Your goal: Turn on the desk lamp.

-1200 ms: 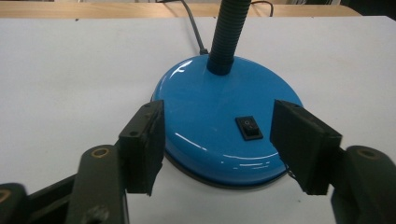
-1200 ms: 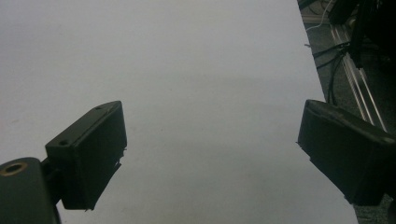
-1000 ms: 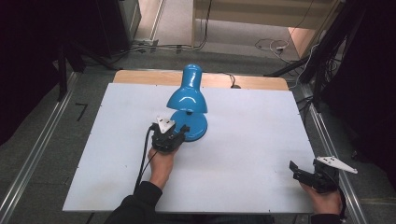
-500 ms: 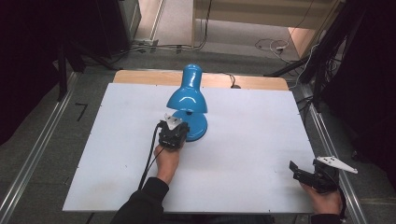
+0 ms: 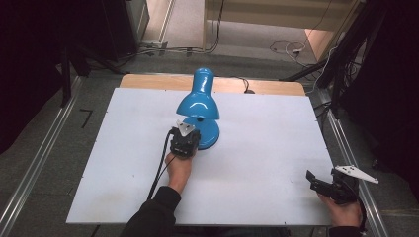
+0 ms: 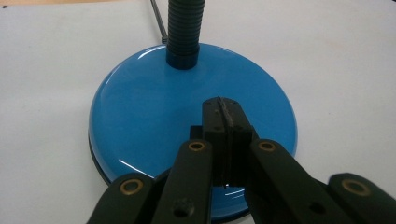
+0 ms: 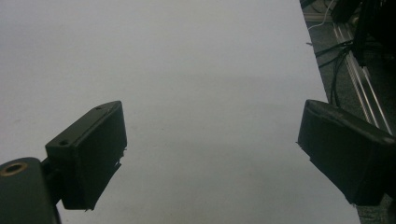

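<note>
High view: a white desk [image 5: 276,163] carries a blue desk lamp [image 5: 199,106], which stands a little behind the middle of the surface with its shade tipped toward the far edge. The lamp's round blue base [image 6: 154,112] sits flat on the desk, a ribbed black neck [image 6: 184,23] rising from its far side. The person's left gripper [image 5: 184,143] is over the near part of that base; in the left gripper view its jaws, which have just been closing, are pressed together with nothing between them, their tips over the glossy top of the base. The right gripper [image 5: 321,183] rests at the desk's near right corner, well apart from the lamp, jaws spread wide over bare desk.
</note>
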